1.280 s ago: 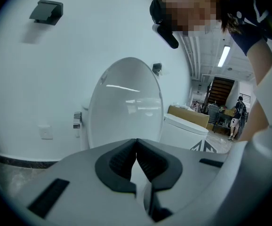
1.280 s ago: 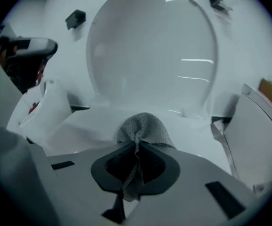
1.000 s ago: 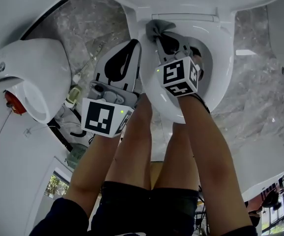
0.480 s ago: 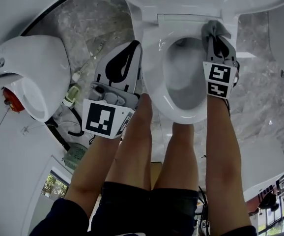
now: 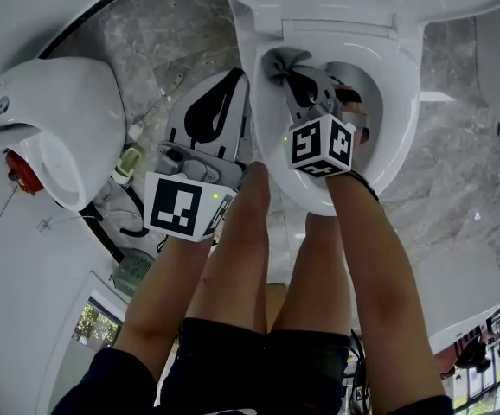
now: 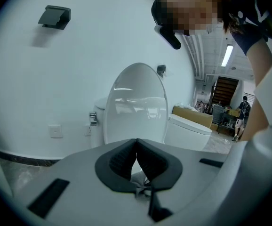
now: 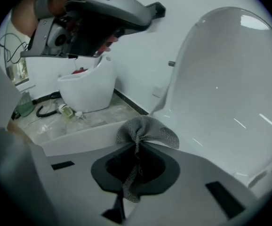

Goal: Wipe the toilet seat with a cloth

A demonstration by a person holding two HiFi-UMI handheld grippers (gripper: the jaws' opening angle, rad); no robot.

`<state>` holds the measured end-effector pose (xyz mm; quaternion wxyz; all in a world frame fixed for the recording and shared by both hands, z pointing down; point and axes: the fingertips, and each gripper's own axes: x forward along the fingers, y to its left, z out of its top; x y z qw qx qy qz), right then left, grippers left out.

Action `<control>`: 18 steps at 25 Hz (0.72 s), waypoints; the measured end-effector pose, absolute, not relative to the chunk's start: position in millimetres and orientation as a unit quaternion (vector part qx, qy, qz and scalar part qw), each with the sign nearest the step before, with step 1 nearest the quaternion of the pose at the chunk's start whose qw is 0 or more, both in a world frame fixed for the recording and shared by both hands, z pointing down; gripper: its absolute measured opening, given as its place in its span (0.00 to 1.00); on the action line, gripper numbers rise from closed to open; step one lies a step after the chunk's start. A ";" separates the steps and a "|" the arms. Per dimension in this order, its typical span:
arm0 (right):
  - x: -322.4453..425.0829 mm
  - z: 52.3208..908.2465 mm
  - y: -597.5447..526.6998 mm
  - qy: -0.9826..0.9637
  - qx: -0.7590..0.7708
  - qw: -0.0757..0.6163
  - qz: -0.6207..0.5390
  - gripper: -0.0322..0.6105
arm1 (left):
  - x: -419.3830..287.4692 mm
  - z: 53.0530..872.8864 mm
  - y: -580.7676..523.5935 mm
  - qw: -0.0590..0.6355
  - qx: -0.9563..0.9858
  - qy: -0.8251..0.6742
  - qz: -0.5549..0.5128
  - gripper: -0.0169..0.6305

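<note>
Cloth (image 7: 148, 132), grey and bunched, fans out just ahead of the right gripper (image 7: 137, 149), whose jaws are clamped tight on it. It lies against the toilet seat (image 5: 399, 111) rim (the raised lid (image 7: 230, 79) stands beyond). The left gripper (image 6: 136, 147) hangs beside the right one – jaws pressed together on nothing.

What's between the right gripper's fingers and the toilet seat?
A grey cloth, pinched in the right gripper, bunches out ahead of its fingers over the toilet seat; the right gripper view shows it best.
</note>
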<state>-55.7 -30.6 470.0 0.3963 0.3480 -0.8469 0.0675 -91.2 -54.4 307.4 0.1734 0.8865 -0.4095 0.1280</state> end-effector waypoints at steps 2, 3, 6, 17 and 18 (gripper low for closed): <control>-57.8 470.7 -27.2 -0.850 0.332 0.405 0.056 0.10 | -89.7 306.6 -52.6 0.174 0.887 -0.409 0.128 0.06; -50.2 473.1 -30.2 -0.844 0.337 0.413 0.056 0.10 | -88.3 306.1 -52.0 0.174 0.887 -0.408 0.127 0.06; 3.0 483.2 -48.9 -0.797 0.405 0.438 0.090 0.10 | -85.5 305.7 -50.7 0.174 0.888 -0.405 0.127 0.06; 111.8 486.4 -36.9 -0.696 0.494 0.508 0.118 0.11 | -94.0 303.3 -55.1 0.174 0.887 -0.411 0.121 0.06; 103.3 488.9 -37.2 -0.701 0.490 0.503 0.123 0.11 | -95.0 303.8 -55.7 0.174 0.886 -0.411 0.122 0.06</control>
